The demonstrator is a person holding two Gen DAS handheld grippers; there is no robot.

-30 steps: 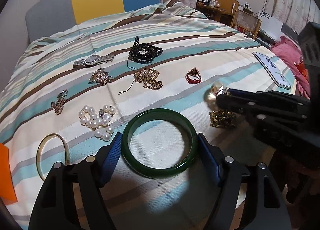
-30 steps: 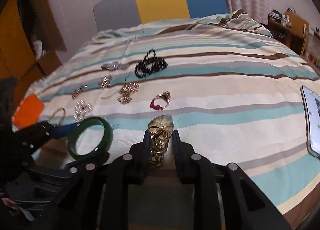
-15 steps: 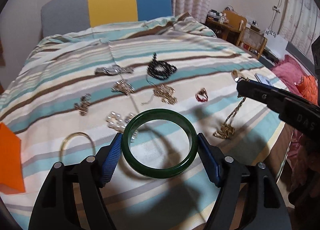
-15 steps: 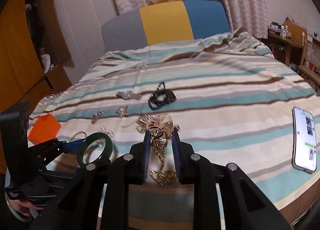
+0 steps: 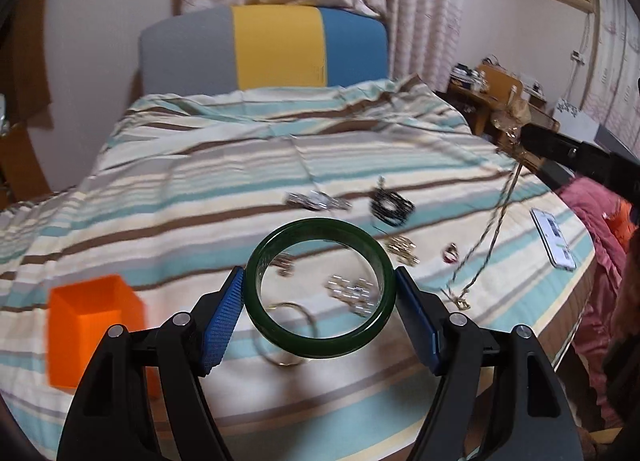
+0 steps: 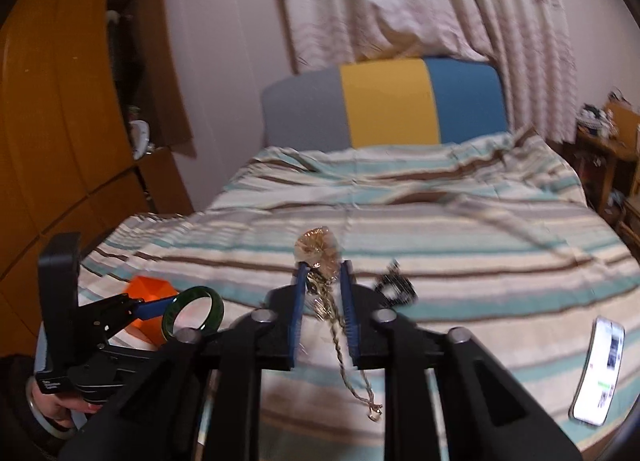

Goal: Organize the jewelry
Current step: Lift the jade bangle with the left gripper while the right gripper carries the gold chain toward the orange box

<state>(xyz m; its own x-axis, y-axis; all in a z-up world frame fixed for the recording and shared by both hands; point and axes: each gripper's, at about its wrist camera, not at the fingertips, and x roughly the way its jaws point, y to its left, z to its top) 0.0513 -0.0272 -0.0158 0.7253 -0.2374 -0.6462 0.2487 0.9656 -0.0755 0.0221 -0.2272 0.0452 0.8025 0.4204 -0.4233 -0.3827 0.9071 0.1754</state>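
Left wrist view: the left tool (image 5: 320, 293) stands wide, its two blue pads pressed on either side of a dark green bangle (image 5: 320, 289), which it grasps and holds up above the striped bed (image 5: 192, 189). Seen through and below the ring, blurred, a thin pale bangle (image 5: 286, 335) and a cluster of pearls (image 5: 352, 293) lie on the near part of the cover. Farther off lie a silver watch (image 5: 318, 201), a coil of black beads (image 5: 390, 207), a small gold heap (image 5: 402, 249) and a red ring (image 5: 451, 253). An orange box (image 5: 90, 325) stands on the bed at near left, and a phone (image 5: 554, 239) lies near the right edge. At far right the right tool (image 5: 520, 135) reaches in, with a gold necklace (image 5: 486, 245) hanging from its tip down toward the cover. Right wrist view: the right tool (image 6: 323, 273) has just been closing and is clenched on the gold necklace (image 6: 336, 317); a round gold piece sticks out past the tips and the chain hangs between the fingers, its end dangling clear of the bed (image 6: 480, 245). At left the left tool (image 6: 160, 307) holds the green bangle (image 6: 194, 315) just in front of the orange box (image 6: 150, 293), a hand (image 6: 60, 405) gripping its handle. The black beads (image 6: 394, 285) lie right of the tips, the phone (image 6: 600, 375) at near right.
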